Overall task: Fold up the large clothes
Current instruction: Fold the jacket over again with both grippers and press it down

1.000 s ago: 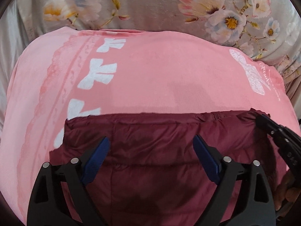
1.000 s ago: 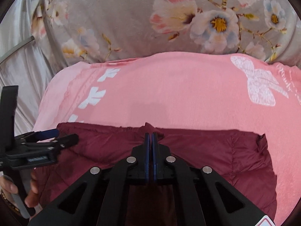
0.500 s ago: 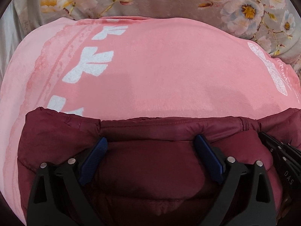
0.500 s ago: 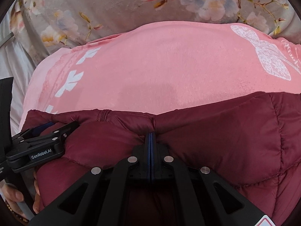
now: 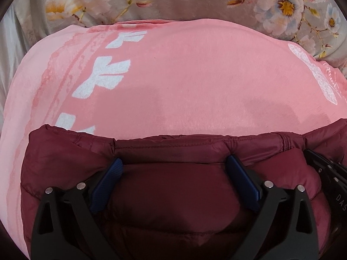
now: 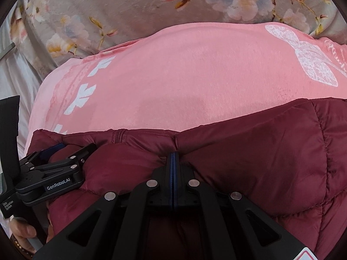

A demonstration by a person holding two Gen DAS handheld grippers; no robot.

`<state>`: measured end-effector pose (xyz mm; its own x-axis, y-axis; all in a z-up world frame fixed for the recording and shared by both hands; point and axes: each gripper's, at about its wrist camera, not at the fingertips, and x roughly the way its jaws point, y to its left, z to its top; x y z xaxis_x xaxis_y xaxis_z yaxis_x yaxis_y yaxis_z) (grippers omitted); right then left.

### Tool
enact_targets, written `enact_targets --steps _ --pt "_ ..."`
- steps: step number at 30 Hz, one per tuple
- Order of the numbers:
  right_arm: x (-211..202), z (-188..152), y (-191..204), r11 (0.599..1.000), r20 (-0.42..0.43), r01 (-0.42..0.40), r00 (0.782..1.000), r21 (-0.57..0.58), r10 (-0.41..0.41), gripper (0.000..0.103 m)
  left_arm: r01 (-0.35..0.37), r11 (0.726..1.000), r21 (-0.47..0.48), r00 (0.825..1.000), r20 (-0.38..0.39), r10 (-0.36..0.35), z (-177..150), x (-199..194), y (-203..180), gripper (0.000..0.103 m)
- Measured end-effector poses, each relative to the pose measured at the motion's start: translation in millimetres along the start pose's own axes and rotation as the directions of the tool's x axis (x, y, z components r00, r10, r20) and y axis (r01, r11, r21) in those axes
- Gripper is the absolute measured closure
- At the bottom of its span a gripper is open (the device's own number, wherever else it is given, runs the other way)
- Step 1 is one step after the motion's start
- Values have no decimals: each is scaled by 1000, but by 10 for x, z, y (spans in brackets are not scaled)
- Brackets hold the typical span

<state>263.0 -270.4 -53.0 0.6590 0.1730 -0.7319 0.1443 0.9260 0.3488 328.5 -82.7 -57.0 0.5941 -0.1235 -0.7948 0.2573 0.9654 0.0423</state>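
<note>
A maroon puffer jacket (image 6: 260,156) lies on a pink blanket (image 5: 195,82) over floral bedding (image 6: 119,6). The right tool (image 6: 172,162) is clamped on the jacket's folded edge; the left tool (image 5: 173,173), fingers apart, rests over padding.

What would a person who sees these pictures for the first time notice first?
The dark red puffer jacket fills the near part of both views, lying on a pink blanket printed with white bows. The right tongs are shut on a fold of the jacket's edge, while the left tongs stand open over it. Behind the blanket lies a grey floral cloth.
</note>
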Motion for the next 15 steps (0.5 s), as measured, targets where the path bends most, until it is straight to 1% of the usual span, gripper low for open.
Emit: enact_targets --steps 1,2,3,4,6,7,8,9,10,11,12,13,14,15 --pt "-61 6 -6 1000 4 -9 1000 2 9 102 11 1000 -5 1000 -1 -11 6 -23 26 10" --pt "-224 20 -16 1000 32 -9 999 0 9 102 22 1000 -15 1000 3 -22 13 -75 77 11" --pt "-414 36 -29 1000 76 4 997 -13 -3 101 39 999 -36 999 30 -38 19 -207 176 11" --pt "-629 56 -58 999 131 44 991 -30 -40 101 41 998 -55 997 70 -37 32 -359 290 11" --pt "-881 93 -171 991 186 132 975 -22 -126 99 24 996 -85 992 123 -13 68 -583 502 11" --pt "-943 117 -262 985 186 175 968 -9 -170 97 16 995 -100 992 127 -3 92 -640 606 10" --pt "-949 140 -404 974 165 225 961 11 -224 97 0 992 -125 993 115 15 119 -662 746 10" --pt "-911 144 -543 966 137 255 957 32 -257 97 -13 990 -139 994 106 28 129 -647 834 10" --pt "-862 129 -657 962 110 267 956 53 -272 97 -38 988 -150 994 95 53 131 -609 922 10" --pt "-783 97 -809 958 65 274 958 87 -280 97 -70 985 -158 993 80 83 124 -563 989 10" --pt "-731 61 -911 957 39 267 961 114 -272 97 -99 981 -164 993 50 109 97 -468 1073 11" --pt "-689 6 -1014 957 26 251 966 143 -257 97 -105 981 -165 993 33 112 71 -409 1110 11" --pt "-670 -26 -1059 956 24 252 966 153 -258 99 -120 978 -169 992 6 123 24 -308 1155 11" --pt "-654 -59 -1092 954 25 255 965 157 -262 100 -125 978 -169 992 -6 125 2 -251 1183 9"
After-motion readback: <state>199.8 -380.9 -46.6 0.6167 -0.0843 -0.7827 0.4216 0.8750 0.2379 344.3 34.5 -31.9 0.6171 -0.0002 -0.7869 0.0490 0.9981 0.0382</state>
